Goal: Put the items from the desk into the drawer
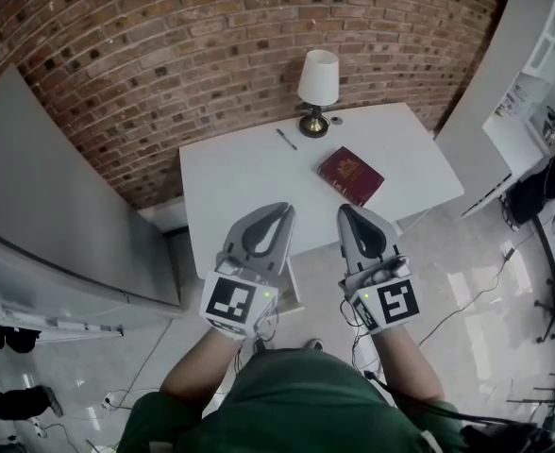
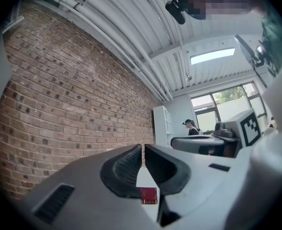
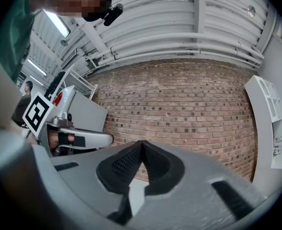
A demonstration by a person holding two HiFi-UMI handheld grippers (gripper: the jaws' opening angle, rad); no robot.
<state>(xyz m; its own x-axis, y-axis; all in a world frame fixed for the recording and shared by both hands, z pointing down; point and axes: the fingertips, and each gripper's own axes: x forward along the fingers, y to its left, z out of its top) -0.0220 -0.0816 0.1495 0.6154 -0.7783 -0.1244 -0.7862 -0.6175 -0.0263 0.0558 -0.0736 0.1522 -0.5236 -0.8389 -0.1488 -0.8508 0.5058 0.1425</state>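
Risk, pen: pen (image 1: 287, 139) lies thin and flat near the lamp (image 1: 317, 91) base; fingers could skid off it or knock the lamp.
Risk, book: red book (image 1: 350, 175) lies flat on the white surface (image 1: 230, 173); little edge to grip.
Left gripper (image 1: 279, 210): fingers closed together, empty, roughly level at the near edge.
Right gripper (image 1: 345, 211): fingers together, nothing held, alongside, short of the book.
Drawer: cannot make it out.

A: Worktop (image 1: 249, 173)?
B: White, smooth, matt.
A: Book (image 1: 350, 176)?
B: Dark red cover, faint sheen, gilt stamp.
A: Lamp (image 1: 317, 81)?
B: Pale matt shade, brassy metal base.
A: Wall (image 1: 164, 45), floor (image 1: 466, 286)?
B: Rough brick; glossy tile.
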